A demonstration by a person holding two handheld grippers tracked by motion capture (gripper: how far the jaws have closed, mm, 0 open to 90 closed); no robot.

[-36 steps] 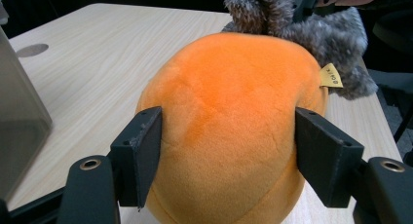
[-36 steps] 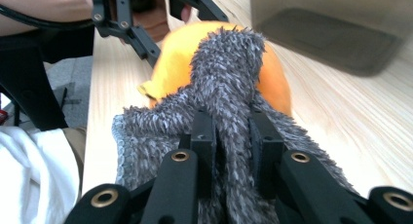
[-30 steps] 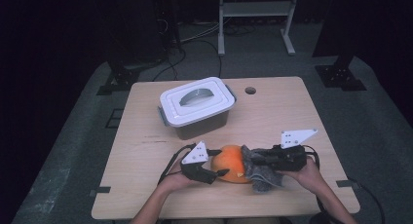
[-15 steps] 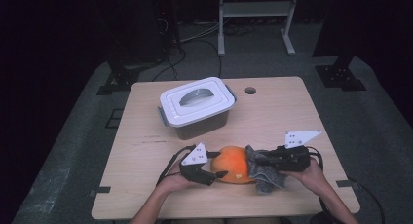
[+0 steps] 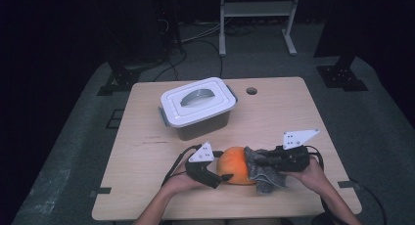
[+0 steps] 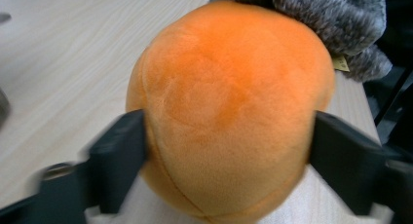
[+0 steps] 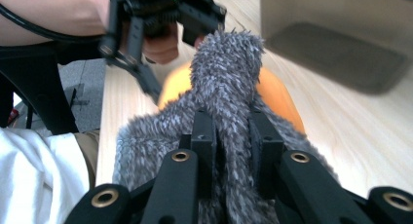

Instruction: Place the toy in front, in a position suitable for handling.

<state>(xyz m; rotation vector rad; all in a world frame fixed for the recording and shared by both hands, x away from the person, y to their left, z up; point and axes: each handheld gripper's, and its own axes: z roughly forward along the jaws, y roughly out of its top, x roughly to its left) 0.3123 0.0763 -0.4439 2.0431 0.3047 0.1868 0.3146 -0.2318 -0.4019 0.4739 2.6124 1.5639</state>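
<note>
An orange plush ball (image 5: 237, 170) with a grey furry part (image 5: 264, 178) lies near the table's front edge. My left gripper (image 5: 226, 173) reaches it from the left. In the left gripper view the orange ball (image 6: 229, 102) sits between the jaws, whose pads (image 6: 122, 151) touch its two sides. These jaws have just been opening, with the ball still between them. My right gripper (image 5: 259, 161) comes from the right. In the right gripper view, that gripper (image 7: 231, 126) is shut on the grey fur (image 7: 224, 73), with the orange ball (image 7: 277, 97) behind it.
A lidded white container (image 5: 198, 105) stands at the table's back left, and its wall (image 7: 336, 34) rises in the right gripper view. A round hole (image 5: 251, 91) sits near the far edge of the wooden table (image 5: 293, 117). Dark floor and stands surround it.
</note>
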